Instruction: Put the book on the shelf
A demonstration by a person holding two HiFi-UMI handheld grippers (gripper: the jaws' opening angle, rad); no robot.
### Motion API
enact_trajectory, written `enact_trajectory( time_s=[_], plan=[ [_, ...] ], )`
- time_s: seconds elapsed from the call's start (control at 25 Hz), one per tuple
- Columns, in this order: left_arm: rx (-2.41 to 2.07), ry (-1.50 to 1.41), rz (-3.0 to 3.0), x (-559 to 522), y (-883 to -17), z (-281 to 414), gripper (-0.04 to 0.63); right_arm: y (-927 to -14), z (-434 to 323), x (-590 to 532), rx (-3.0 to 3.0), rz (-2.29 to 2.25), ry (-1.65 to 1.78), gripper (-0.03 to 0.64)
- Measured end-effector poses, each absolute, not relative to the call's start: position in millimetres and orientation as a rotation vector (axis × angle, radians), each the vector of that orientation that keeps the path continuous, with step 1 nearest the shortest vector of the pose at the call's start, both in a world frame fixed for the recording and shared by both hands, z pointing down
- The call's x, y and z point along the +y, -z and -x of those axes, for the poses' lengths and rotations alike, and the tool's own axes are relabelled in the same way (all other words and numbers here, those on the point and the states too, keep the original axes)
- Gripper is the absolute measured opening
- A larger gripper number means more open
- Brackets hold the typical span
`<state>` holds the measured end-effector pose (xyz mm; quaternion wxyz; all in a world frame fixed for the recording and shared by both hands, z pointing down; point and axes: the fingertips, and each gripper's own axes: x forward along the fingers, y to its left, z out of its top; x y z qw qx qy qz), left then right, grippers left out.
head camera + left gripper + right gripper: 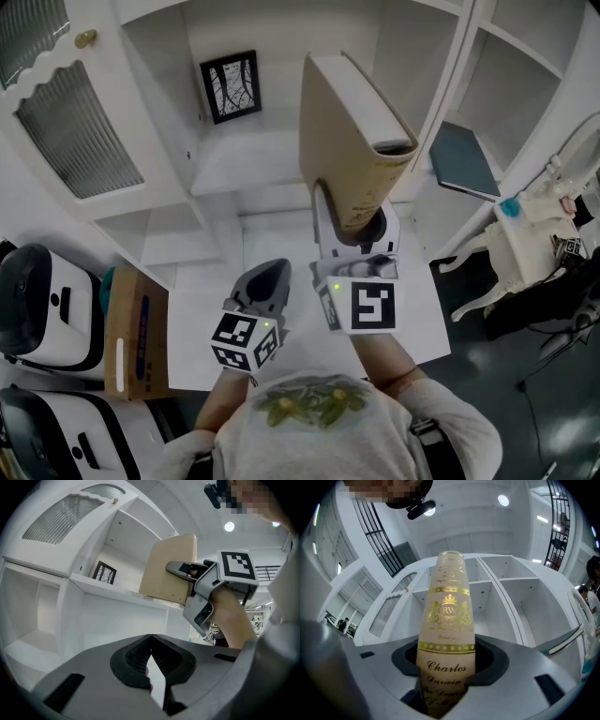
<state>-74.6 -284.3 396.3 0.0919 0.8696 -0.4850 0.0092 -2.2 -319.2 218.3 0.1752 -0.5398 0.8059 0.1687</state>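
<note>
Book (349, 141) is up in the air in front of the white shelf (234, 173), pinched at its lower end by the right gripper (354, 223). It stands nearly upright. Its tan cover faces left in the head view and its page edges show on top.

In the right gripper view the jaws press on both sides of the book (449, 620). Its spine faces the camera with gold print, a crown and the name Charles Darwin. The right gripper (446, 672) aims it up at the open compartments.

From the left gripper view the book (169, 571) hangs at the level of the shelf (108, 588) board that bears a framed picture (105, 573), to the right of that picture. Whether it touches the board I cannot tell.

The left gripper (269, 279) sits lower, just left of the right one. Its jaw tips meet with nothing between them (150, 638).

A dark book (464, 159) sits in the compartment to the right. A box (136, 330) stands at lower left, and a door (75, 131) with ribbed glass is open on the left.
</note>
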Motion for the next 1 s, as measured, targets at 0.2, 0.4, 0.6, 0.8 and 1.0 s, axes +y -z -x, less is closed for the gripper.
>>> enact_trajectory(
  time_s=[0.2,0.4,0.6,0.8,1.0],
  plan=[
    [-1.437,-0.027,-2.58,-284.6,-398.3,75.6,0.028,-215.4,2.1,-322.0,2.276,1.55,-0.477,0.232],
    [-1.437,-0.023,-2.578,-285.7,-398.7,77.0,0.028,-213.9,3.7,-325.7,2.268,1.573,-0.474,0.231],
    [-1.431,-0.025,-2.576,-287.1,-400.5,77.4,0.028,-212.7,5.8,-331.7,2.259,1.602,-0.462,0.23],
    [-1.428,-0.03,-2.569,-288.7,-403.2,78.1,0.028,-211.0,6.1,-339.6,2.259,1.616,-0.442,0.231],
    [-1.422,-0.033,-2.568,-290.8,-404.8,78.5,0.028,-209.1,8.6,-348.0,2.276,1.645,-0.424,0.23]
  ],
)
